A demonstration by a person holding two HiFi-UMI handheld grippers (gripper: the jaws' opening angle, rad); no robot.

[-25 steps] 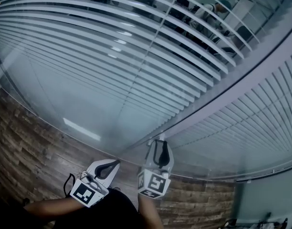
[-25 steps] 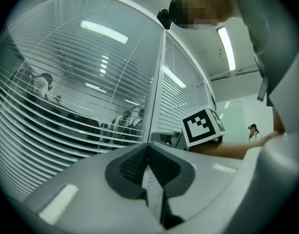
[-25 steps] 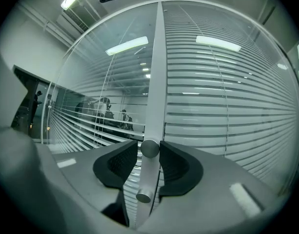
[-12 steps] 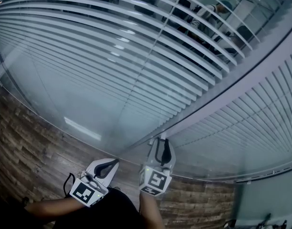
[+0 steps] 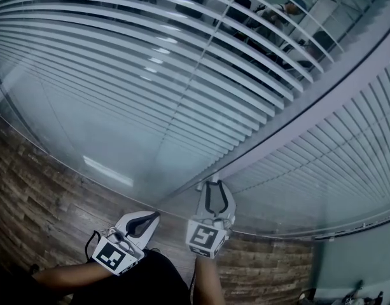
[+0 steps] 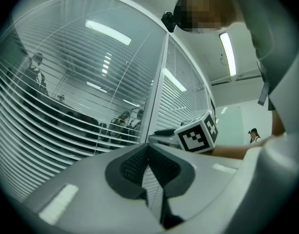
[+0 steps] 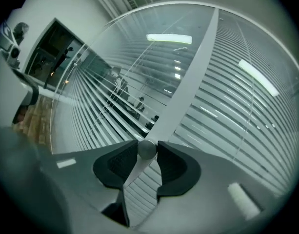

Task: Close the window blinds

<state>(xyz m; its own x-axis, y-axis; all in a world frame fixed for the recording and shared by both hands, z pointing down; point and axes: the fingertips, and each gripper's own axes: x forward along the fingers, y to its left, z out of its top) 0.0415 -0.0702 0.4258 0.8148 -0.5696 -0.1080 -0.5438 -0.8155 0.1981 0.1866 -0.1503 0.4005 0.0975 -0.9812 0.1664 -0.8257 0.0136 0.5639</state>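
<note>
White slatted blinds (image 5: 150, 75) hang behind curved glass, with a second set (image 5: 334, 164) right of a pale window post (image 5: 322, 88). The slats stand apart and the room behind shows between them. A small round grey knob (image 7: 147, 150) sits at the foot of the post. My right gripper (image 5: 214, 185) (image 7: 148, 147) is shut on this knob, one pad on each side. My left gripper (image 5: 158, 216) (image 6: 148, 148) hangs lower left of it, shut with nothing between its pads. The right gripper's marker cube (image 6: 197, 134) shows in the left gripper view.
A wood-pattern floor (image 5: 35, 189) runs below the glass. People sit in the room beyond the blinds (image 5: 271, 18). A teal wall (image 5: 354, 265) stands at the lower right, and a person (image 6: 253, 134) stands far off in front of it.
My right gripper has rolled about its own axis while staying on the knob; its marker cube shows a different tilt. The left gripper has stayed put.
</note>
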